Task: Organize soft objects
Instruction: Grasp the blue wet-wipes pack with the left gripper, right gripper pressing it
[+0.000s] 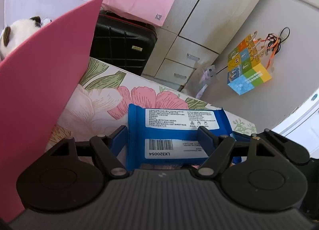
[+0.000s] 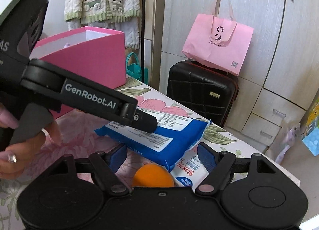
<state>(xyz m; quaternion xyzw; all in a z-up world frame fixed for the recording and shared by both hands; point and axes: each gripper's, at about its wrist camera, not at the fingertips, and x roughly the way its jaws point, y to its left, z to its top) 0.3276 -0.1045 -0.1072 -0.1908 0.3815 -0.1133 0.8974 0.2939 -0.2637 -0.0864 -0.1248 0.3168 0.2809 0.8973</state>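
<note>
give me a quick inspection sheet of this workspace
surface: floral-print cloth, pink flowers.
job's things: blue soft wipes pack; white wipes pack and orange round object beside it; pink open box holding a black-and-white plush toy.
clutter: nothing seen.
grippers: left hand-held gripper open, straddling the blue pack; right hand-held gripper open, empty.
cables: nothing seen.
surroundings: black hard suitcase under a pink paper bag, pale wardrobe.

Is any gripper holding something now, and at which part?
Right gripper: nothing, jaws open. Left gripper: jaws stand around the blue pack at its barcode end, but a grip cannot be told.
</note>
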